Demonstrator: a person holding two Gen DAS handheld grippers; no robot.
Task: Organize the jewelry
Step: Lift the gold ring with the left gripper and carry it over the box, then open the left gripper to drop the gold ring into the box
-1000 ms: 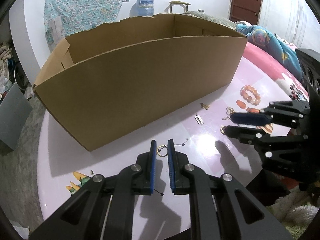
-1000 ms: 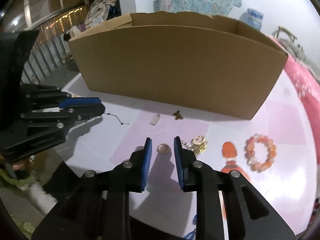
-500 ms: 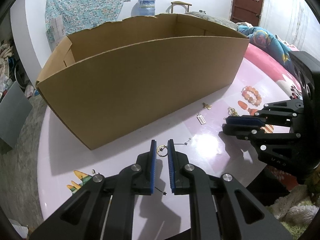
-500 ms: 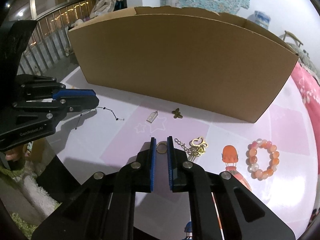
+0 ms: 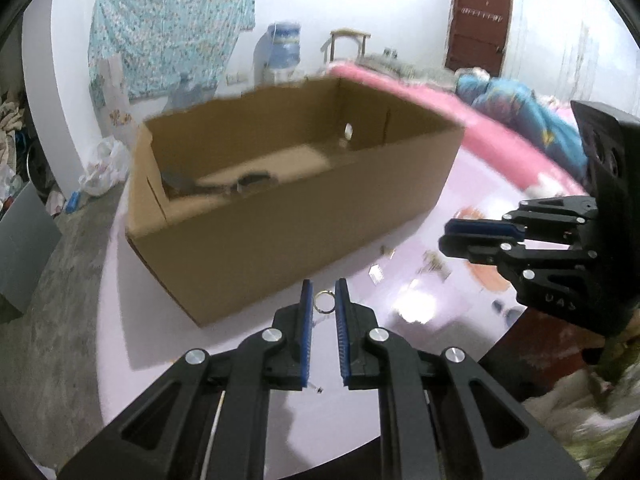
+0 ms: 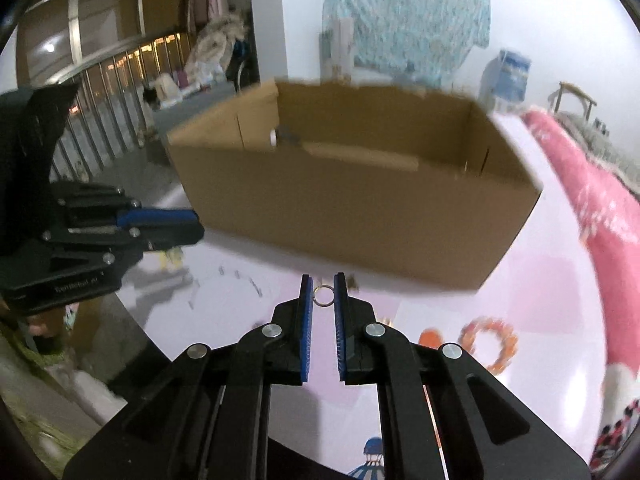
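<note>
My left gripper (image 5: 323, 300) is shut on a small gold ring (image 5: 323, 303) and holds it above the pale pink table (image 5: 132, 328); a thin chain hangs below it. My right gripper (image 6: 323, 295) is shut on a second small ring (image 6: 323, 296), also lifted. Each gripper shows in the other's view, the right one (image 5: 472, 236) and the left one (image 6: 176, 226). An open cardboard box (image 5: 288, 208) stands just beyond both; it also shows in the right wrist view (image 6: 352, 200). An orange bead bracelet (image 6: 488, 342), a chain (image 6: 236, 280) and small charms (image 5: 434, 270) lie on the table.
Some dark items lie inside the box (image 5: 252, 180). A pink blanket (image 6: 600, 216) borders the table on the right. The table's front edge (image 6: 144, 332) drops off to the floor. A water jug (image 5: 282, 50) and a chair stand by the far wall.
Both grippers have risen from the table with their rings, so the box interior now shows. The right gripper closed on its ring during the earlier frames.
</note>
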